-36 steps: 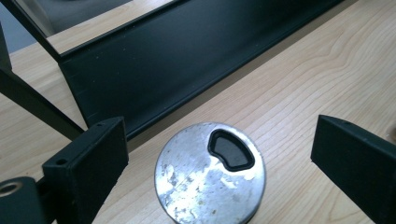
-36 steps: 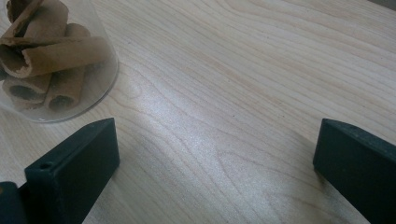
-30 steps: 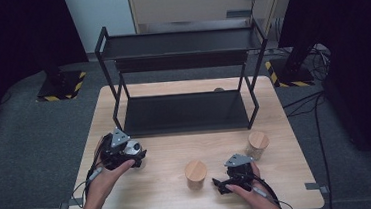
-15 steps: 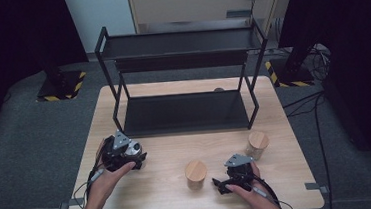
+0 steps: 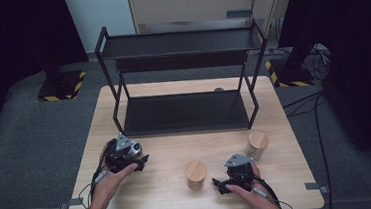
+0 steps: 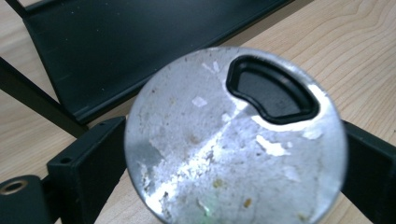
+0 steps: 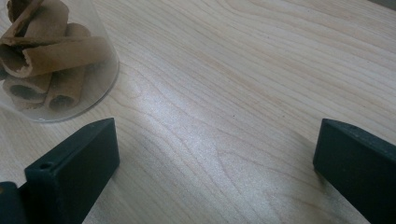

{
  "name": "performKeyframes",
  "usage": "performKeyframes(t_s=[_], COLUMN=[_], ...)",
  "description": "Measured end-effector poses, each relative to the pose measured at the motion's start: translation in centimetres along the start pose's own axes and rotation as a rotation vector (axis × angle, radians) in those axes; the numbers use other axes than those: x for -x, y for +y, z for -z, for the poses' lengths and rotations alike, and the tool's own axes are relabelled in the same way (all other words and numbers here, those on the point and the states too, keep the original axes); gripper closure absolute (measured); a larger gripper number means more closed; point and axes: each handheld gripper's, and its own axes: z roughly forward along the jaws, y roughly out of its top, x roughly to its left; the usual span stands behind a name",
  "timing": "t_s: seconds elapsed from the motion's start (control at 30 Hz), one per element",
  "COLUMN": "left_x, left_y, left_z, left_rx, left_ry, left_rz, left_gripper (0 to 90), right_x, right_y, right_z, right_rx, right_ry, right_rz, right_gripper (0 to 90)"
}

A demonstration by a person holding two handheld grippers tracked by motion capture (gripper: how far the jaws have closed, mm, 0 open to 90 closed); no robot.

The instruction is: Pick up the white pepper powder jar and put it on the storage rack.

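Observation:
A round silver tin with a black kidney-shaped opening in its top sits between the jaws of my left gripper. Both pads touch its sides, and the jaws have just been closing on it. In the high view the left gripper and the tin are low over the table's left front. My right gripper rests at the front right, open, with bare wood between its jaws. A glass jar of cinnamon sticks stands just beyond its left jaw, apart from it.
A black two-tier metal rack stands across the back half of the wooden table. Two glass jars with wooden lids stand at the front: one by the right gripper, the other farther right.
My left gripper has sunk a little toward the table with the tin between its jaws. The right gripper and both jars have stayed in place.

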Motion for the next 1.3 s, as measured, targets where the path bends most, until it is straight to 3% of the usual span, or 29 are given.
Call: performKeyframes(t_s=[0.27,1.0,1.3], left_x=[-0.1,-0.7,0.0], left_y=[-0.8,-2.6,-2.8], left_z=[-0.1,-0.7,-0.4], left_rx=[0.019,0.058,0.078], left_ry=[0.007,-0.036,-0.051], left_rz=[0.013,0.012,-0.067], left_gripper=[9.6,28.5,29.0], right_x=[0.0,0.0,0.0], right_y=[0.0,0.0,0.0], right_z=[0.0,0.0,0.0], right_rx=[-0.001,0.000,0.000], right_ry=[0.000,0.000,0.000], right_rz=[0.000,-0.001,0.000], right_gripper=[0.5,0.5,0.4])
